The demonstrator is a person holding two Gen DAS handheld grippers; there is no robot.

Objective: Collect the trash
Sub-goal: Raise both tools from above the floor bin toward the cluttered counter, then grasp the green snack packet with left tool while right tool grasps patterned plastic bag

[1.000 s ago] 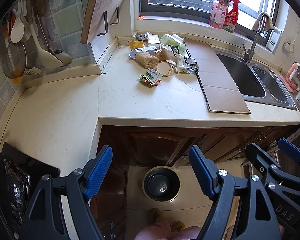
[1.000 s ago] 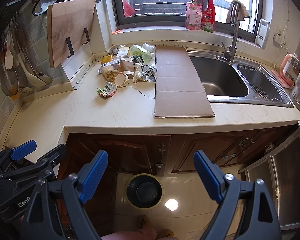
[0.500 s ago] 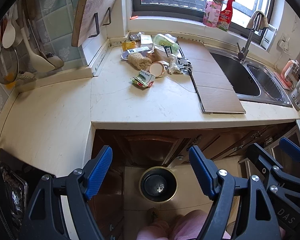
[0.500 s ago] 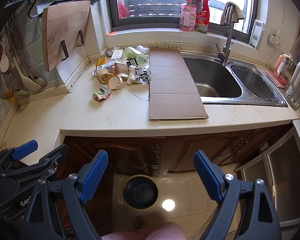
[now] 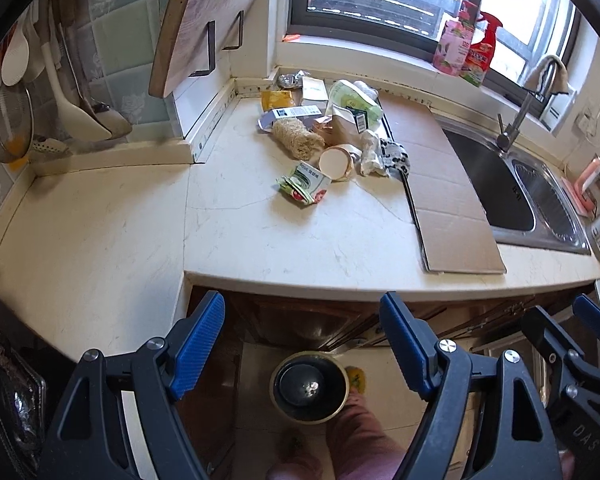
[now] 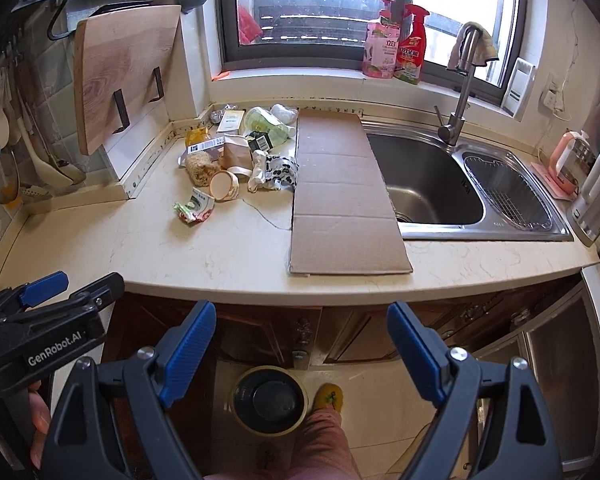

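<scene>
Blue-padded left gripper [image 5: 302,340] and right gripper [image 6: 300,342]: fingers wide apart, empty. Bin [image 5: 309,386] on floor at 6 o'clock. Trash pile [image 5: 328,140] on desk [image 5: 260,240] at 12. Approach step; next, reach nearest wrapper [image 5: 304,188].

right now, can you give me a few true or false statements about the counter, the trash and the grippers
1. Both grippers hold nothing. True: the left gripper and right gripper stand open and empty.
2. The flattened cardboard lies in the sink. False: it lies on the countertop, left of the sink.
3. The trash bin stands on the floor below the counter. True.
4. The paper cup stands upright. False: it lies on its side.
5. The spray bottle stands among the trash. False: it stands on the windowsill.
</scene>
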